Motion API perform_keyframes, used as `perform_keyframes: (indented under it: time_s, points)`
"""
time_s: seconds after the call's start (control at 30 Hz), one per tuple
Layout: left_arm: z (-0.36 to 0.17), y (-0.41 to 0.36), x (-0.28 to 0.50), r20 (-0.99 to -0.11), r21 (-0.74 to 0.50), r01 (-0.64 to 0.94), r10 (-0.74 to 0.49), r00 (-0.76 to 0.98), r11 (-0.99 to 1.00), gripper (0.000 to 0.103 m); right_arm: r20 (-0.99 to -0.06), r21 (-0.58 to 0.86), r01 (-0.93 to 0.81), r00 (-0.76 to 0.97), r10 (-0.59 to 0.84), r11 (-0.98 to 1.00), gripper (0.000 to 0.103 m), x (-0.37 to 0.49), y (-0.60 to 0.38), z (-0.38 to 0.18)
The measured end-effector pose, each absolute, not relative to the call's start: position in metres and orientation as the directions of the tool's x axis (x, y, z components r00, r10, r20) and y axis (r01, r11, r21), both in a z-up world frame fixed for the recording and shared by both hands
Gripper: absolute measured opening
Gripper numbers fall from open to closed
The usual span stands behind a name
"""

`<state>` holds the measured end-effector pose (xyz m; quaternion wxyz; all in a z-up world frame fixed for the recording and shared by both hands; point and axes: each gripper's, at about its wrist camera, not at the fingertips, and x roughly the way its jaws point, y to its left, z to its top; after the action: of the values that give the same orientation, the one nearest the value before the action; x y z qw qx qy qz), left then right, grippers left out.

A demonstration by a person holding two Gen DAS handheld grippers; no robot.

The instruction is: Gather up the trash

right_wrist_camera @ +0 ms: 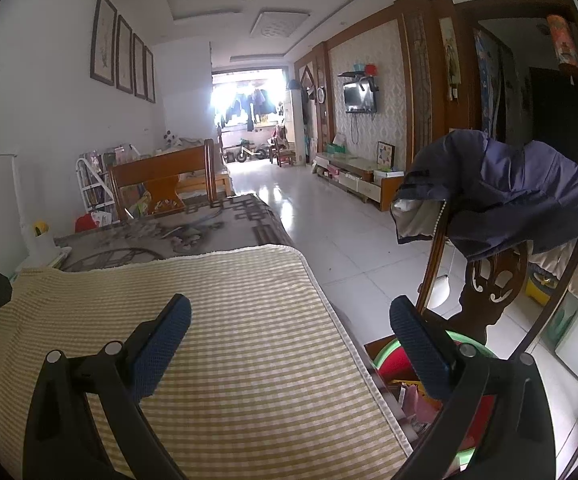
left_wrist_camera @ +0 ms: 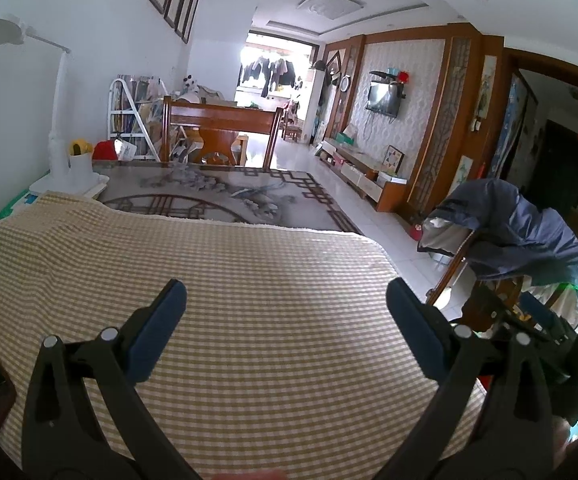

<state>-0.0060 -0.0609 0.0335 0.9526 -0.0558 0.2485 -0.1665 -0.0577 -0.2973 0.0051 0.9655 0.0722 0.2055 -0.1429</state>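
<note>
My left gripper (left_wrist_camera: pixel 287 296) is open and empty above a yellow checked cloth (left_wrist_camera: pixel 249 280) that covers the near part of the table. My right gripper (right_wrist_camera: pixel 289 312) is open and empty, over the right edge of the same cloth (right_wrist_camera: pixel 217 320). Below the right gripper's right finger sits a green-rimmed basin (right_wrist_camera: pixel 393 354) with red inside and paper scraps (right_wrist_camera: pixel 417 400) in it, on the seat of a chair. No loose trash shows on the cloth.
A wooden chair (right_wrist_camera: pixel 485 300) with a blue jacket (right_wrist_camera: pixel 509 196) draped over its back stands right of the table. A white desk lamp (left_wrist_camera: pixel 59 120) and cup (left_wrist_camera: pixel 81 164) stand at the table's far left. Another wooden chair (left_wrist_camera: pixel 221 132) stands at the far end.
</note>
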Motion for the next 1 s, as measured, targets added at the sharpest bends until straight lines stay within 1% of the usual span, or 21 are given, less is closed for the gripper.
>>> perform_keyframes:
  time_s: [0.17, 0.57, 0.7, 0.8, 0.9, 1.0]
  points:
    - [0.031, -0.059, -0.005, -0.46, -0.209, 0.29, -0.356, 0.814, 0.934, 0.098, -0.421, 0.08, 0.306, 0.873, -0.246, 0.949, 0.096, -0.057, -0.297, 0.005]
    - [0.031, -0.062, -0.006, -0.462, -0.195, 0.297, -0.354, 0.813, 0.935, 0.098, -0.434, 0.078, 0.295, 0.87, -0.234, 0.952, 0.096, -0.054, -0.296, 0.001]
    - [0.029, -0.06, -0.007, -0.464, -0.207, 0.303, -0.366, 0.807, 0.93, 0.098, -0.455, 0.083, 0.29, 0.862, -0.223, 0.953, 0.096, -0.051, -0.297, -0.001]
    - [0.028, -0.059, -0.008, -0.466, -0.195, 0.296, -0.354, 0.811, 0.935, 0.098, -0.522, 0.094, 0.265, 0.834, -0.179, 0.96, 0.096, -0.03, -0.296, -0.014]
    - [0.026, -0.055, -0.003, -0.484, -0.19, 0.271, -0.33, 0.81, 0.944, 0.098, -0.642, 0.08, 0.228, 0.756, -0.125, 0.97, 0.096, 0.012, -0.29, -0.043]
    - [0.022, -0.047, 0.002, -0.498, -0.207, 0.228, -0.303, 0.813, 0.952, 0.098, -0.723, 0.071, 0.207, 0.685, -0.092, 0.976, 0.096, 0.05, -0.28, -0.067]
